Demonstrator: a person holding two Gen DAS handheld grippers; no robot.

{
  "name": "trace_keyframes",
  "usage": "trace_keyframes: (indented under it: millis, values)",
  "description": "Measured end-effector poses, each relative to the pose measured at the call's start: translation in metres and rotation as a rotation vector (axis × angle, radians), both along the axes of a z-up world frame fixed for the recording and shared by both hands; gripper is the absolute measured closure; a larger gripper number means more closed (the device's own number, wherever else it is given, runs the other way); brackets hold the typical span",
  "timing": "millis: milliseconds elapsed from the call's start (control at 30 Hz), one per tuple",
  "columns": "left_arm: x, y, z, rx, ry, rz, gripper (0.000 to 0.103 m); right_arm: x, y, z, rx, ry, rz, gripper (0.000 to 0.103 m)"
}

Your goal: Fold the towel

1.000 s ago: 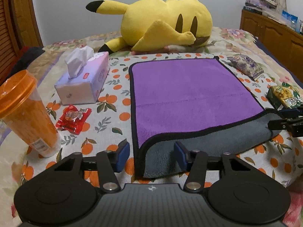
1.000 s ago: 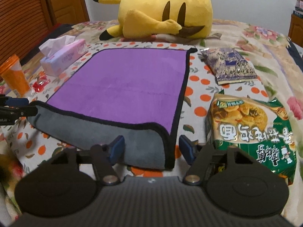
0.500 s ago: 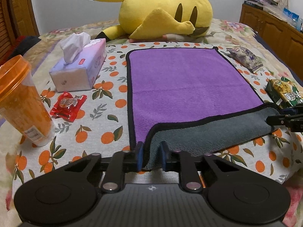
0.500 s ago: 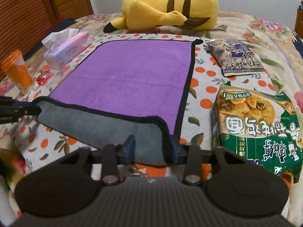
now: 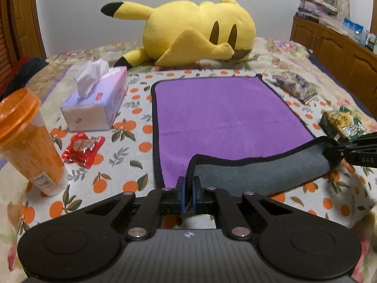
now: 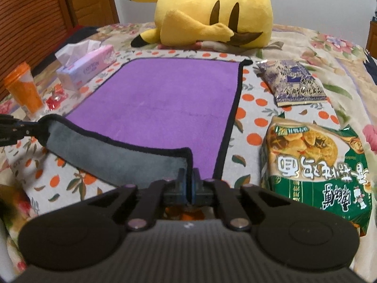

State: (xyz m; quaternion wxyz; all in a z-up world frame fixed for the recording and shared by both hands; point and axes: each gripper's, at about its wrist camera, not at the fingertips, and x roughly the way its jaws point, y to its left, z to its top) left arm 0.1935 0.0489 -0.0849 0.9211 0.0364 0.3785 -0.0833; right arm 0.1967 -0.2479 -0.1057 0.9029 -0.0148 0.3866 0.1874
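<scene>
both grippers sit low and level, the left gripper [image 5: 187, 188] and right gripper [image 6: 188, 182] each pinched on a lifted near corner of the towel [image 5: 226, 118], apparently raised.

The towel [image 5: 223, 118] is a plush rectangle, purple on its upper face and grey on its underside, bound all round in a black hem. Most of it lies flat and smooth on the orange-print cloth [image 5: 132, 146] covering the bed, its far edge close to that cloth's far edge. The near edge is lifted and curled back over the purple face, showing a grey band [image 6: 113, 155] across the full width. Its 2 near corners are raised off the cloth, and the band sags slightly between them.
</scene>
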Motion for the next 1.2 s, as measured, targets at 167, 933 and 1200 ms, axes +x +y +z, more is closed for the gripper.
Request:
trace_keyframes:
  millis: [167, 933, 1200]
  values:
    - [-0.006, -0.002, 0.014, -0.013, -0.059, -0.005, 0.097, -0.003, -0.001, 0.011, 0.019, -0.059, 0.001, 0.099]
    - [0.003, -0.007, 0.041, -0.026, -0.172, -0.018, 0.097, 0.01, -0.006, 0.031, 0.054, -0.193, 0.01, 0.099]
    - [0.017, -0.011, 0.049, -0.021, -0.199, -0.038, 0.097, 0.019, -0.003, 0.039, 0.046, -0.231, 0.037, 0.099]
